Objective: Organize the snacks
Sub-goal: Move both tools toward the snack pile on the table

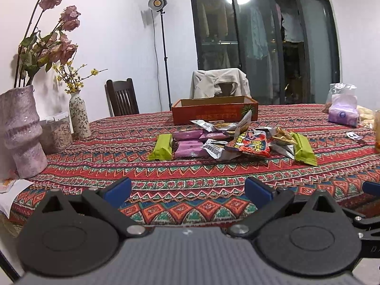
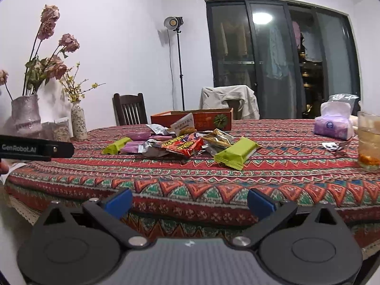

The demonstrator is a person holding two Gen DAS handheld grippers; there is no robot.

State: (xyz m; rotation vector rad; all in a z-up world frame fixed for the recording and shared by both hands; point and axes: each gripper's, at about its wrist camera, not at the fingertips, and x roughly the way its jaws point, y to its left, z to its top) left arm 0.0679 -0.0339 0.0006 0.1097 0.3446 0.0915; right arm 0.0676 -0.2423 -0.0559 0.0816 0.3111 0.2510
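A pile of snack packets lies mid-table: two green bars [image 1: 161,147] [image 1: 304,149], purple packets [image 1: 190,148], silver packets [image 1: 215,149] and a red packet [image 1: 251,143]. An orange cardboard box [image 1: 213,110] stands open behind them. My left gripper [image 1: 187,191] is open and empty over the near table edge. My right gripper [image 2: 189,200] is open and empty, just short of the table edge. In the right wrist view the pile shows the green bar [image 2: 237,153], red packet [image 2: 185,146] and the box [image 2: 206,118].
Two vases with flowers [image 1: 20,130] [image 1: 79,115] and a clear container [image 1: 57,133] stand at the left. A tissue pack [image 2: 332,125], a glass of drink [image 2: 369,142] and a spoon [image 2: 334,146] sit at the right. Chairs [image 1: 122,98] stand behind the patterned tablecloth [image 1: 190,173].
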